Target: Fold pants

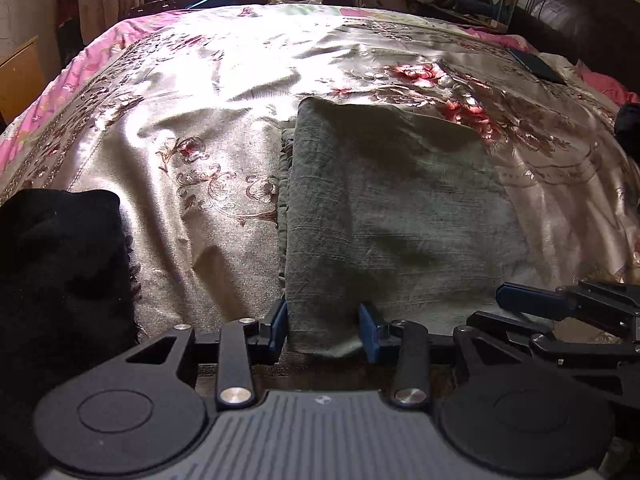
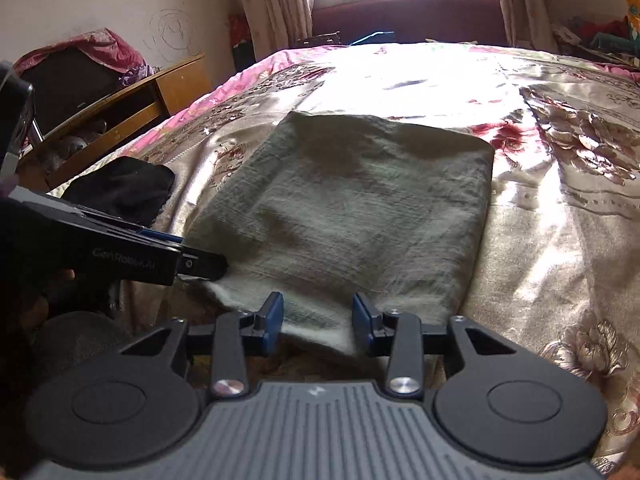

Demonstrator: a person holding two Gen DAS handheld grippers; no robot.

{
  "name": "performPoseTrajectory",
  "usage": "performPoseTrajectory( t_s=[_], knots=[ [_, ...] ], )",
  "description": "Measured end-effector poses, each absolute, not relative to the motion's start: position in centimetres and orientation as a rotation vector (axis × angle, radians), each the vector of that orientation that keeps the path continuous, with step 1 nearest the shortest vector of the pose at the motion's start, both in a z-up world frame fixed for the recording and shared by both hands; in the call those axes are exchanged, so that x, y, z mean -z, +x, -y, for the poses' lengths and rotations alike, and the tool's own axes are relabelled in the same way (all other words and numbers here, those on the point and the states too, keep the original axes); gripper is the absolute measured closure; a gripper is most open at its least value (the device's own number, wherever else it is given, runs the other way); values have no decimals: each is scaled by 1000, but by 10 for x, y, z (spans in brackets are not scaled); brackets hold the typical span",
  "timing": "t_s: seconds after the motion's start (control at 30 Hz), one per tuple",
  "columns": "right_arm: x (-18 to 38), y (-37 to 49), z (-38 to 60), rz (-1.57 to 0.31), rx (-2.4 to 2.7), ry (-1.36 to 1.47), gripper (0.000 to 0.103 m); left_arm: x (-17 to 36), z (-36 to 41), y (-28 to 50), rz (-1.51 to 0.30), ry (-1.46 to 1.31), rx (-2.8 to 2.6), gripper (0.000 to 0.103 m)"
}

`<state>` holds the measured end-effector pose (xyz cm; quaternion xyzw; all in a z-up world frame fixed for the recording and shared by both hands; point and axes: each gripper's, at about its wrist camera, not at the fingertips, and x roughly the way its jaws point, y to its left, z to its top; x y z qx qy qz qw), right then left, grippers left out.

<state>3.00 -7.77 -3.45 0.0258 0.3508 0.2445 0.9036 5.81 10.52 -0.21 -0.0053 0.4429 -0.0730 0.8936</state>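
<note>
Pants: we see grey-green pants [image 1: 392, 216] of coarse, slubbed weave, folded into a rough rectangle and lying flat on the bed, filling the middle of both views.
Long axis: it runs from 6 o'clock to 12 o'clock, away from us; stacked layered edges show along the 9 o'clock side in the left view.
Bedspread: a glossy, wrinkled satin bedspread [image 1: 208, 92] with red flower embroidery and a pink border.
Left gripper: our left gripper [image 1: 324, 330] has its blue pads apart, with the near corner of the pants lying between them.
Right gripper: our right gripper [image 2: 318, 322] also stands apart, over the near hem.
Black garment: a soft black garment [image 1: 60, 264] lies at 9 o'clock, well apart from the pants.
Open room: bare bedspread stretches toward 12 and 3 o'clock; the near hem hangs at the bed edge.
</note>
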Motion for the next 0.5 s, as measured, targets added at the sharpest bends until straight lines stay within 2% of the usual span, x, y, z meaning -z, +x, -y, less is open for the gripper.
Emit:
performPoseTrajectory(
  t_s=[0.17, 0.5],
  knots=[
    [24, 25, 89, -674, -455, 115, 64, -1, -101, 47, -905, -13, 151, 51],
    [35, 53, 127, -721, -355, 269, 61, -3, -99, 63, -875, -55, 144, 50]
  ],
)
